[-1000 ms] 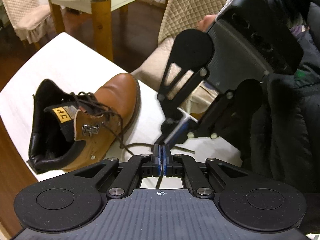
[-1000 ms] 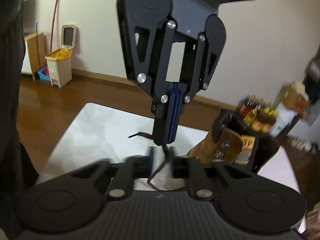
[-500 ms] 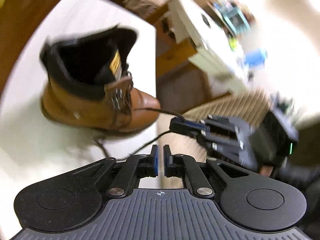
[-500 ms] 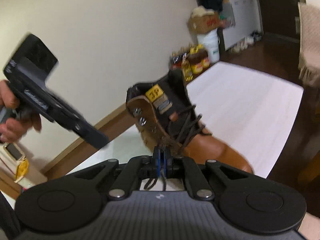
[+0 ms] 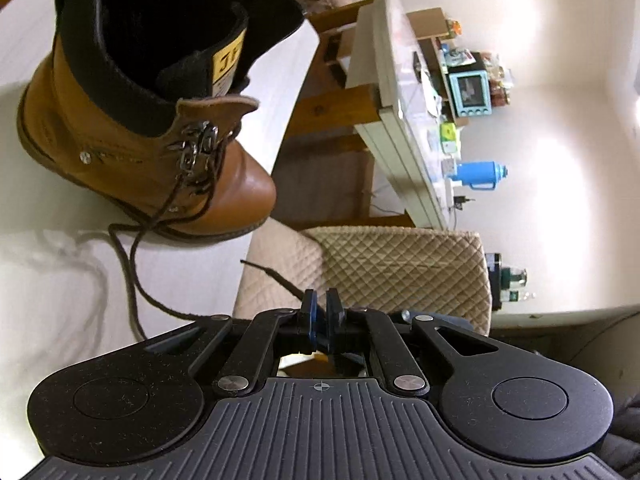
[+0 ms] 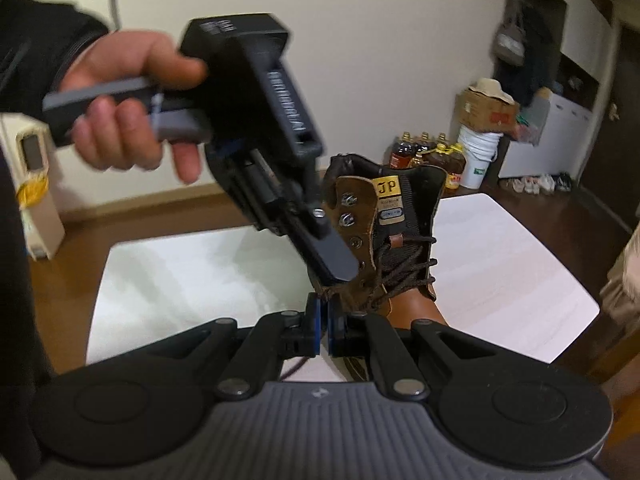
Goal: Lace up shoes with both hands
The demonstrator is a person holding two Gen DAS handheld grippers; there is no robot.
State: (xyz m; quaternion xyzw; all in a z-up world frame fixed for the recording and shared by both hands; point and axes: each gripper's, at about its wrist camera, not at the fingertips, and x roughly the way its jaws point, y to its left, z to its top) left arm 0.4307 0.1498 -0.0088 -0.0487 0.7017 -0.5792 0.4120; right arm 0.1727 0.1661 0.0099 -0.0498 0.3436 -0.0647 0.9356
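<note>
A tan leather boot (image 5: pixel 132 128) with a black collar stands on the white table (image 5: pixel 60 300). One thin dark lace end (image 5: pixel 276 276) runs over the table edge into my left gripper (image 5: pixel 320 304), which is shut on it. A second strand (image 5: pixel 132 264) loops from the eyelets across the table and under the gripper. In the right wrist view the boot (image 6: pixel 400 240) faces me, partly laced. A hand (image 6: pixel 120 92) holds the left gripper (image 6: pixel 340 270), whose tips sit against the eyelet flap. My right gripper (image 6: pixel 322 312) is shut just below, with a lace (image 6: pixel 294 366) hanging under its jaws.
A quilted beige chair (image 5: pixel 400 272) stands at the table edge by the boot's toe. A second wooden-legged table (image 5: pixel 400 92) carries small items beyond it. Bottles (image 6: pixel 424 152), a bucket and boxes line the far wall. The table edge (image 6: pixel 560 344) lies right of the boot.
The left gripper rolled and dropped toward the boot, which now looms larger in its view. In the right view it went from left of the boot to its eyelet flap. Both stay shut.
</note>
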